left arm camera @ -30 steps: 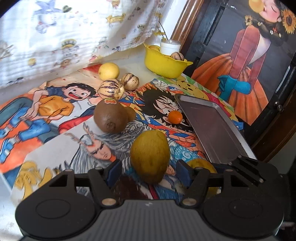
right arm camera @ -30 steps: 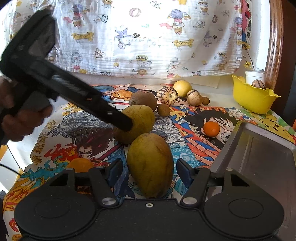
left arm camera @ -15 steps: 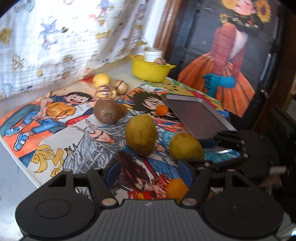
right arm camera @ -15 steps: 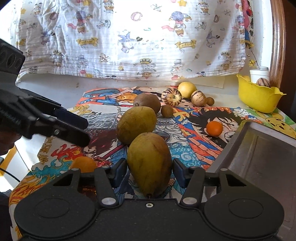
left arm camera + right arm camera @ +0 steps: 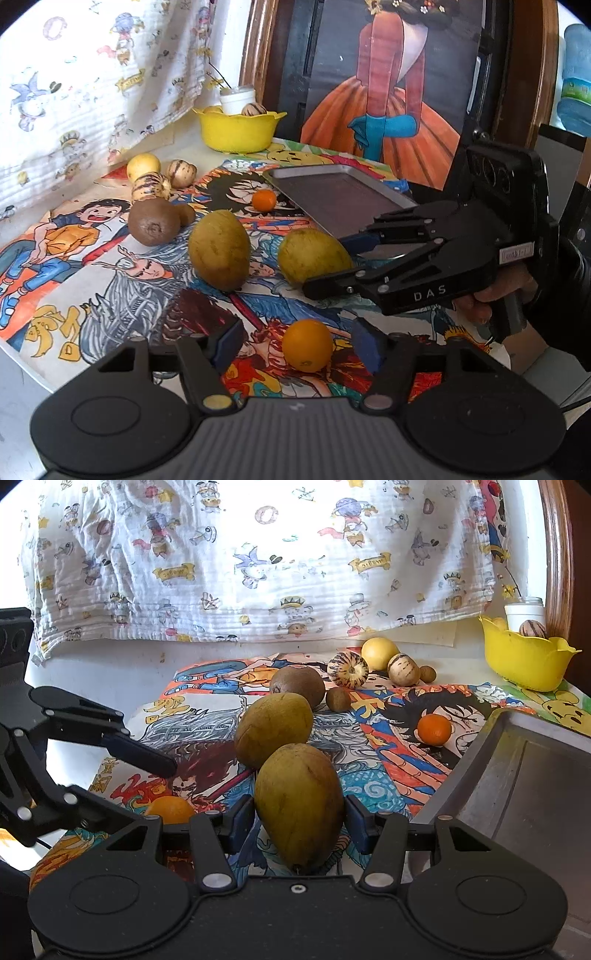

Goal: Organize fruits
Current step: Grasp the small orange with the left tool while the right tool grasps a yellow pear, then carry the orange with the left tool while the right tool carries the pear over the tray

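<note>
Two yellow-green mangoes sit on the cartoon-printed mat (image 5: 406, 709). The nearer mango (image 5: 299, 805) lies between the blue pads of the right gripper (image 5: 300, 825), which press against both its flanks, so that gripper is clamped on it. The second mango (image 5: 273, 729) rests just behind it, free on the mat.

There are two oranges. The larger orange (image 5: 307, 345) lies between the fingers of the left gripper (image 5: 297, 347), whose jaws are closing; gaps show on both sides of the fruit, so the pads are not on it and it is not gripped. The smaller orange (image 5: 434, 730) sits near the rim of the single metal tray (image 5: 517, 775), which has nothing in it.

Toward the back of the mat, one big brown fruit (image 5: 297, 686) stands with a small brown fruit (image 5: 338, 699) touching its side. Behind them are two striped melon-like fruits, one rounder (image 5: 348, 669) and one paler (image 5: 403, 669), with one yellow round fruit (image 5: 380, 653) and another small brown fruit (image 5: 427, 674) beside them.

One yellow bowl (image 5: 524, 661) stands in the far corner; it holds a third striped fruit (image 5: 532, 629) and a white jar (image 5: 523, 613). A cartoon-printed cloth (image 5: 258, 554) hangs behind everything.
</note>
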### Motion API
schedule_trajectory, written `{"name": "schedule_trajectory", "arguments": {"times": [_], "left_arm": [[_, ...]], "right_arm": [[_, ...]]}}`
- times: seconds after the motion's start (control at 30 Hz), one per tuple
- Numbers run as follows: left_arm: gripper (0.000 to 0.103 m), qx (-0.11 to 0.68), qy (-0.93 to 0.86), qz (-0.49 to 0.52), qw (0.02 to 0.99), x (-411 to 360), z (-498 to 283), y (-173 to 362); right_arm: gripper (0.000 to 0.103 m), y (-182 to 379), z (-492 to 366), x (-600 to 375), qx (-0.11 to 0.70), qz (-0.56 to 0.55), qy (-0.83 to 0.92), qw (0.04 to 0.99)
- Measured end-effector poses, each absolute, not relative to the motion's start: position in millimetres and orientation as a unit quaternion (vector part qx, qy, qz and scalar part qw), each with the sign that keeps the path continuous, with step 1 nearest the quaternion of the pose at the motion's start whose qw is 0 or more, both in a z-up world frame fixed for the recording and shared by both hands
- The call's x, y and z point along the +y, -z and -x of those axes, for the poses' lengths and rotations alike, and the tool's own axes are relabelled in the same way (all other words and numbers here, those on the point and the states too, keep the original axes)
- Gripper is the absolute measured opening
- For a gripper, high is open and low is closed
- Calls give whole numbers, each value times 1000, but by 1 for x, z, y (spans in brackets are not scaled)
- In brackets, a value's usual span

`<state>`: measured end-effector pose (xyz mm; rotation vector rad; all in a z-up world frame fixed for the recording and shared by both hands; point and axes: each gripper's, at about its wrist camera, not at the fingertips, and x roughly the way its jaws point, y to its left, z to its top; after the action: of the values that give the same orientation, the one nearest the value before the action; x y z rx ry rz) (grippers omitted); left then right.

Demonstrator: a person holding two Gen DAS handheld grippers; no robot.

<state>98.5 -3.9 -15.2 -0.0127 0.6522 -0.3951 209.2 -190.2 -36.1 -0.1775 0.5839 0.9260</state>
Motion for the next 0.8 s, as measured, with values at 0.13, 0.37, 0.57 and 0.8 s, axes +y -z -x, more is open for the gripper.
{"name": "schedule_trajectory", "arguments": {"times": [0.13, 0.37, 0.57, 0.8], "left_arm": [[61, 326, 198, -3, 925, -8, -101, 18], [41, 343, 195, -12, 919, -13, -105, 24], [35, 348, 194, -5, 917, -12, -108, 24], [35, 345, 157, 8, 925, -11, -116, 11]], "right_arm": [[55, 36, -211, -191, 280, 79, -440, 850], [54, 37, -214, -192, 285, 66, -440, 849], [54, 38, -215, -194, 288, 52, -438, 850], [54, 41, -219, -202, 292, 4, -438, 850]]}}
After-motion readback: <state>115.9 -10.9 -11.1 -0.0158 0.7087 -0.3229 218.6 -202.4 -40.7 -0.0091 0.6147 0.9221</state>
